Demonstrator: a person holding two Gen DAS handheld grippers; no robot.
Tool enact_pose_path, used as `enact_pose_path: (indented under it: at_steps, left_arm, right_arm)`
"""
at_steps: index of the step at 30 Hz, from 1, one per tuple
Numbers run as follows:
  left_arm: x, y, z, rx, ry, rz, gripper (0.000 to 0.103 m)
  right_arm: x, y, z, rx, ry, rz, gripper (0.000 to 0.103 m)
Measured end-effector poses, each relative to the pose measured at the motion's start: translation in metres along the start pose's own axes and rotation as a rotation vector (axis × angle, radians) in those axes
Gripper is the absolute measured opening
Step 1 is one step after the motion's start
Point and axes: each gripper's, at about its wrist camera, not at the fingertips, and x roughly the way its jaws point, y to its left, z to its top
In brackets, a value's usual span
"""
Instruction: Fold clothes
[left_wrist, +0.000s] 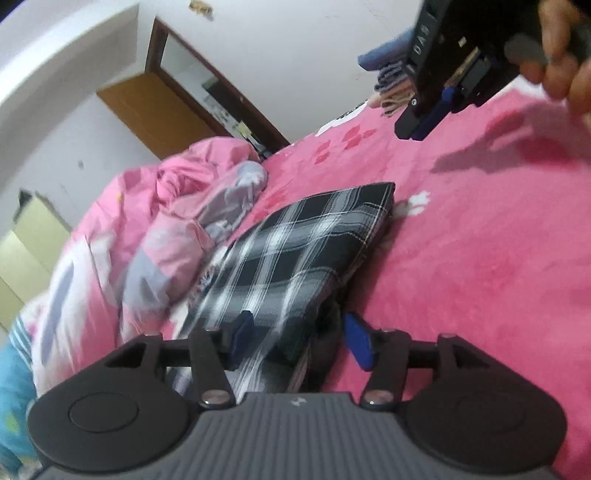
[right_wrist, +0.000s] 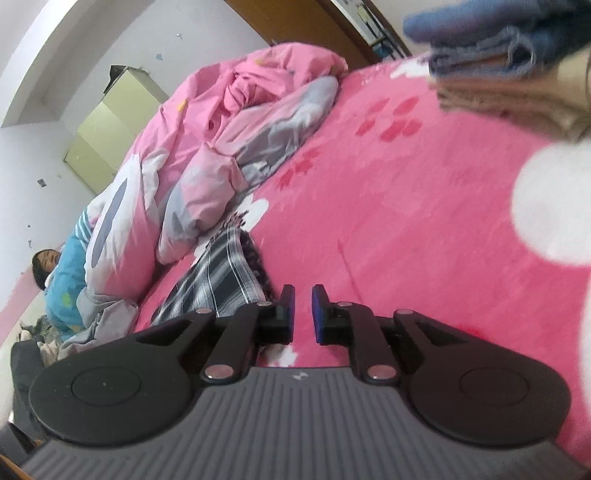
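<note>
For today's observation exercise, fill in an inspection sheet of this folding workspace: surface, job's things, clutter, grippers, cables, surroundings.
Surface: pink blanket with flower prints covers the bed.
Job's things: folded plaid garment lies on the blanket; folded stack of blue and beige clothes at the far edge.
Clutter: crumpled pink duvet heaped beside the plaid garment.
Grippers: left gripper open, jaws on either side of the plaid garment's near end; right gripper empty, jaws nearly together with a narrow gap, above the blanket.
Cables: nothing seen.
Surroundings: white walls, wooden door, pale green cabinet; a person in blue lies beyond the duvet.
</note>
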Motion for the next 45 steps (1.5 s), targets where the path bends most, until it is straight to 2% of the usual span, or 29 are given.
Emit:
enact_pose_path:
  at_steps: [5,10,11,12,13,14,15,17,21,26,29,32,34,37,40,45]
  left_arm:
    - [-0.036,0.035,0.000,-0.166,-0.035,-0.058,0.054]
    - [-0.014,0.041,-0.015,-0.247,0.091,-0.143,0.028]
    - [-0.010,0.042,-0.018,-0.262,0.117,-0.160,0.027]
    - [-0.005,0.038,-0.024,-0.271,0.148,-0.170,0.026]
    - [-0.004,0.037,-0.029,-0.270,0.140,-0.166,0.026]
    - [-0.005,0.037,-0.029,-0.271,0.135,-0.168,0.026]
    - [-0.006,0.037,-0.029,-0.272,0.131,-0.169,0.026]
    - [-0.007,0.042,-0.030,-0.302,0.133,-0.184,0.026]
    - [-0.018,0.054,-0.030,-0.357,0.125,-0.210,0.029]
    - [-0.037,0.080,-0.034,-0.479,0.079,-0.236,0.036]
    - [-0.025,0.085,-0.040,-0.558,0.130,-0.250,0.042]
    - [-0.014,0.091,-0.046,-0.637,0.181,-0.263,0.044]
    - [-0.007,0.095,-0.050,-0.690,0.215,-0.272,0.052]
    - [0.004,0.101,-0.055,-0.768,0.266,-0.285,0.052]
    - [0.002,0.098,-0.058,-0.773,0.245,-0.282,0.059]
    - [-0.003,0.095,-0.062,-0.785,0.219,-0.278,0.060]
  right_arm:
    - [0.001,0.034,-0.002,-0.119,-0.013,0.077,0.010]
    - [0.025,0.078,-0.020,-0.316,0.053,0.174,0.010]
    - [0.032,0.082,-0.025,-0.351,0.082,0.182,0.010]
    - [0.041,0.083,-0.030,-0.386,0.129,0.162,0.010]
    - [0.052,0.083,-0.037,-0.422,0.180,0.134,0.007]
    - [0.062,0.080,-0.043,-0.454,0.213,0.094,0.006]
    - [0.064,0.076,-0.045,-0.457,0.215,0.089,0.006]
    - [0.064,0.072,-0.044,-0.449,0.213,0.092,0.006]
    - [0.054,0.086,-0.040,-0.500,0.213,0.034,0.007]
    - [0.026,0.101,-0.026,-0.493,0.114,0.071,0.008]
    - [0.027,0.107,-0.018,-0.477,0.084,0.083,0.008]
    - [0.040,0.105,-0.016,-0.440,0.106,0.055,0.008]
    - [0.051,0.100,-0.021,-0.428,0.136,0.027,0.008]
    - [0.067,0.091,-0.033,-0.414,0.196,-0.020,0.007]
    - [0.070,0.089,-0.036,-0.407,0.219,-0.043,0.007]
    - [0.068,0.094,-0.040,-0.436,0.223,-0.066,0.007]
